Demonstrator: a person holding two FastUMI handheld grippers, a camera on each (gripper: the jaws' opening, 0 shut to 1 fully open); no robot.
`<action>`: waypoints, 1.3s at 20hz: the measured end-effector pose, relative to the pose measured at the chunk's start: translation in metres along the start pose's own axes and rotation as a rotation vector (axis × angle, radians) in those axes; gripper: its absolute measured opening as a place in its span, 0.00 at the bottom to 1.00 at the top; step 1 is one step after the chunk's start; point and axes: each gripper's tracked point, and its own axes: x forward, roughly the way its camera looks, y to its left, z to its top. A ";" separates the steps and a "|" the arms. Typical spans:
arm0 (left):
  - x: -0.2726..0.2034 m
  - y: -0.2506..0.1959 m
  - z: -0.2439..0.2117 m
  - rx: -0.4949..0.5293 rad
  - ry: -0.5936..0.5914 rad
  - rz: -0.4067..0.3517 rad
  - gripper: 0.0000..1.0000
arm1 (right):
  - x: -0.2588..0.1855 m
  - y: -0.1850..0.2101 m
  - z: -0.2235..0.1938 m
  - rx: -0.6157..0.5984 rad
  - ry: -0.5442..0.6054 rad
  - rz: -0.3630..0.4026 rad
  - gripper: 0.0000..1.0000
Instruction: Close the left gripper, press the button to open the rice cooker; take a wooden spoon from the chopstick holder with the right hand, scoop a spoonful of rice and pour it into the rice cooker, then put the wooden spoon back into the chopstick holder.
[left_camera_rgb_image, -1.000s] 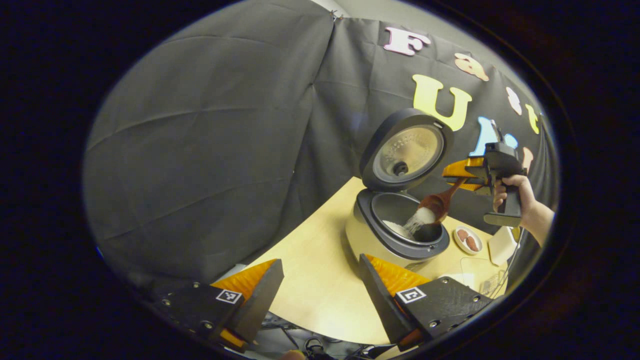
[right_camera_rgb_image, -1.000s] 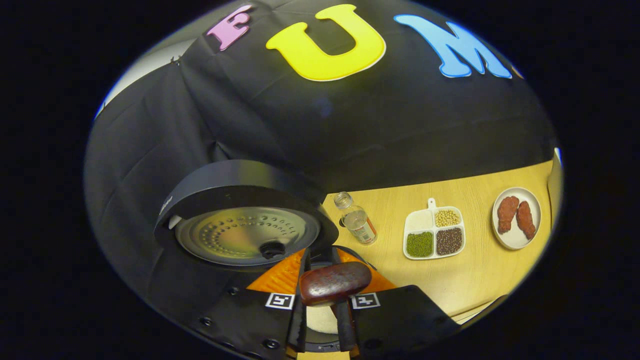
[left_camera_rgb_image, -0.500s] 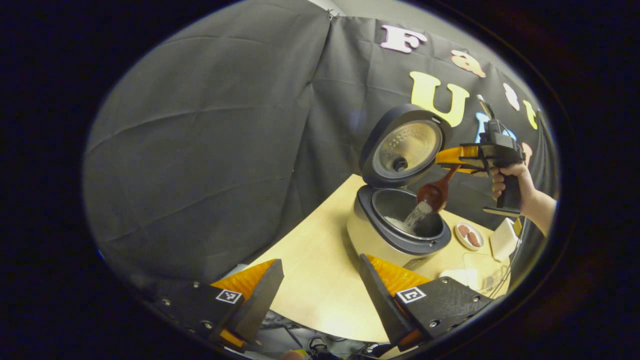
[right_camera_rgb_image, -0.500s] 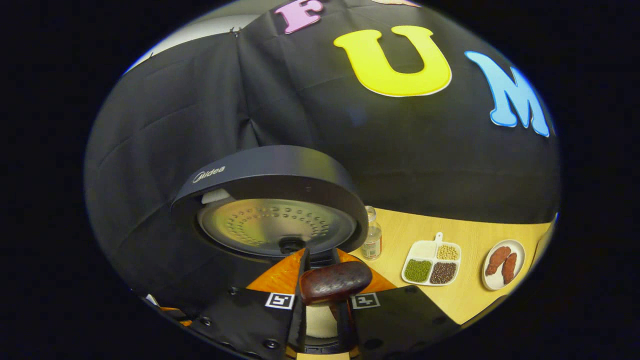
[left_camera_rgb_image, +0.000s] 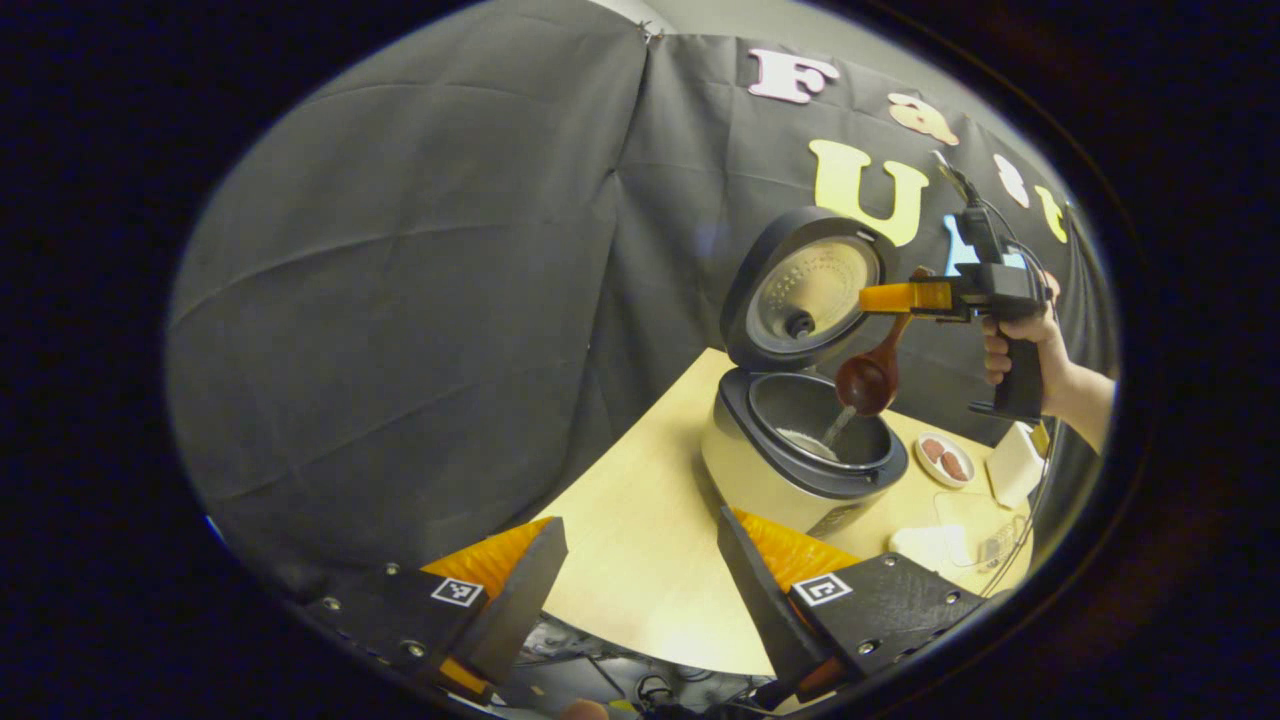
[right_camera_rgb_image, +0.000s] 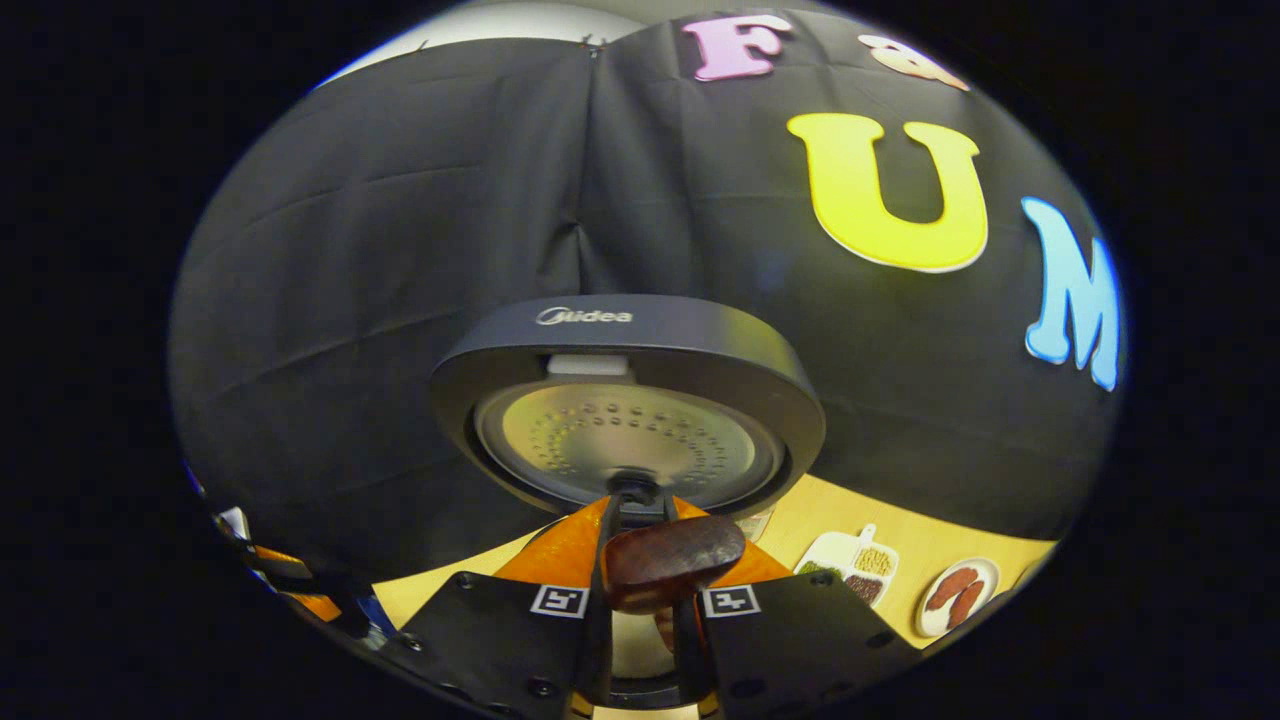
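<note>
In the left gripper view the rice cooker (left_camera_rgb_image: 790, 470) stands on the wooden table with its lid (left_camera_rgb_image: 808, 292) swung up. The wooden spoon (left_camera_rgb_image: 866, 382) hangs bowl-down over the pot, and a thin trickle of rice (left_camera_rgb_image: 836, 428) falls from it. The right gripper (left_camera_rgb_image: 900, 297), held by a hand (left_camera_rgb_image: 1012, 340), is shut on the spoon's handle. My left gripper (left_camera_rgb_image: 637, 528) stays open over the table's near edge, nothing between its fingers. In the right gripper view the right gripper (right_camera_rgb_image: 640, 508) clamps the spoon handle (right_camera_rgb_image: 672, 562), facing the raised lid (right_camera_rgb_image: 625, 400).
A small plate with two red-brown pieces (left_camera_rgb_image: 942, 460) lies right of the cooker, beside a white block (left_camera_rgb_image: 1012, 465) and a clear container (left_camera_rgb_image: 965, 540). A divided dish of grains (right_camera_rgb_image: 850, 570) and the same plate (right_camera_rgb_image: 958, 595) sit on the table (right_camera_rgb_image: 900, 545).
The right gripper has risen and levelled, lifting the spoon higher over the pot. The rice pour has thinned from a heap to a trickle. The left gripper has hardly moved.
</note>
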 end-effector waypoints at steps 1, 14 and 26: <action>-0.001 -0.001 0.000 0.007 -0.006 0.002 0.96 | 0.000 0.003 -0.001 -0.049 0.003 0.005 0.27; -0.024 -0.036 -0.005 0.104 0.001 -0.051 0.96 | -0.055 0.023 0.024 -0.056 -0.118 0.014 0.27; -0.011 -0.199 0.025 0.194 -0.028 -0.253 0.96 | -0.241 -0.170 0.015 0.319 -0.239 -0.239 0.24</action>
